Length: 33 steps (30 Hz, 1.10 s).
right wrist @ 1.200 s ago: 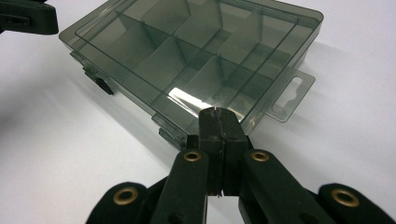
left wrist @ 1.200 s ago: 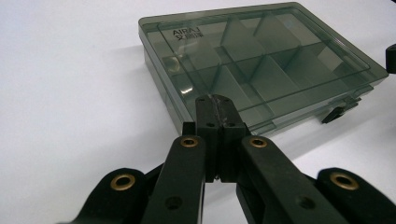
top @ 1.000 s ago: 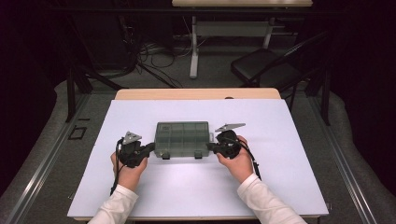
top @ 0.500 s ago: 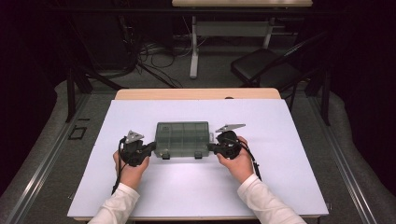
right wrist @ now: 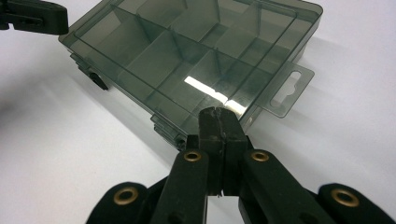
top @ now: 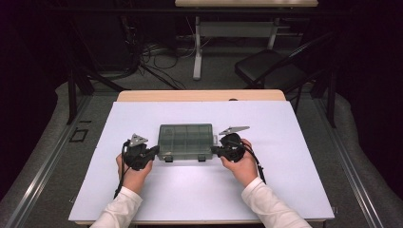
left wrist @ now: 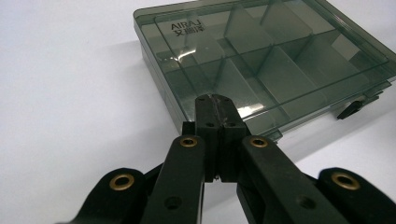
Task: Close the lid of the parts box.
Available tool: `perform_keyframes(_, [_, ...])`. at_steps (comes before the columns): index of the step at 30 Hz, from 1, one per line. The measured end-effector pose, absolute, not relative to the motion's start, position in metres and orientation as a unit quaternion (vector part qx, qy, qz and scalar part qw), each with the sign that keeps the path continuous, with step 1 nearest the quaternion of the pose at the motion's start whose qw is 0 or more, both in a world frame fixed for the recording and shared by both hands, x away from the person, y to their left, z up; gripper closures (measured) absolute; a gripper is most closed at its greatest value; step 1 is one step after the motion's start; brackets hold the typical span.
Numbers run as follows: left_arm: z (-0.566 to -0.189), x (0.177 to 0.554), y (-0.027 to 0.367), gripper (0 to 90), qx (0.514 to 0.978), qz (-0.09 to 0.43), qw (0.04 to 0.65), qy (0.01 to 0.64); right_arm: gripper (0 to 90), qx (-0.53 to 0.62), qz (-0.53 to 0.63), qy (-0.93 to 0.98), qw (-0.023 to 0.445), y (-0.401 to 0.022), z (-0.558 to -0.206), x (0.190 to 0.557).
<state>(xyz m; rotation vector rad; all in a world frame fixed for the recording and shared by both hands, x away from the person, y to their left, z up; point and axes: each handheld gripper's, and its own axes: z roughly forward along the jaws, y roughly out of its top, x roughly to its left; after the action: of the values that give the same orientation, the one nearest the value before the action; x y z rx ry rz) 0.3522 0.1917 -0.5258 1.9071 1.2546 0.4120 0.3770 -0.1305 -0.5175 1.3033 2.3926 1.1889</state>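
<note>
Claws are kept closed: left claw and right claw flank the box at mid-frame on the counter. If pushed unevenly, the box could be skewed or slid away.

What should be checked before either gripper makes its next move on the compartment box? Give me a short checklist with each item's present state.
1. Lid of the compartment box shut: ok, it lies flat over the dividers.
2. Box flat on the white table: ok.
3. Left gripper at the box's left end, jaws shut with nothing between them: ok.
4. Right gripper at the box's right end, jaws shut with nothing between them: ok.
5. Front latches fastened: cannot tell.
6. Compartments free of contents: ok, none show through the lid.
</note>
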Motion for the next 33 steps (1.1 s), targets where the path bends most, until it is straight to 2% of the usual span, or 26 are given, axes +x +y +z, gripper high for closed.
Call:
perform_keyframes(8, [-0.5232,0.3500,0.1946,86.7,0.750,0.158,0.407,0.497,88.7,0.435,0.404,0.800,0.085,-0.1313,-0.5158,0.3757])
perform_keyframes(12, [-0.5218,0.3489,0.1979,80.0,0.747,0.153,0.411,0.499,79.7,0.433,0.419,0.793,0.088,-0.1341,-0.5129,0.3751])
perform_keyframes(14, [-0.5222,0.3497,0.1998,74.9,0.750,0.139,0.412,0.499,72.1,0.434,0.426,0.789,0.093,-0.1358,-0.5111,0.3746])
perform_keyframes(24, [-0.5211,0.3497,0.1964,48.4,0.759,0.139,0.425,0.473,51.3,0.426,0.439,0.783,0.112,-0.1351,-0.5091,0.3726])
perform_keyframes(29, [-0.5189,0.3501,0.1970,38.7,0.762,0.149,0.439,0.451,37.8,0.408,0.437,0.791,0.131,-0.1341,-0.5103,0.3736])
perform_keyframes(33, [-0.5159,0.3496,0.1993,37.2,0.765,0.153,0.445,0.441,31.8,0.400,0.445,0.788,0.144,-0.1358,-0.5102,0.3751])
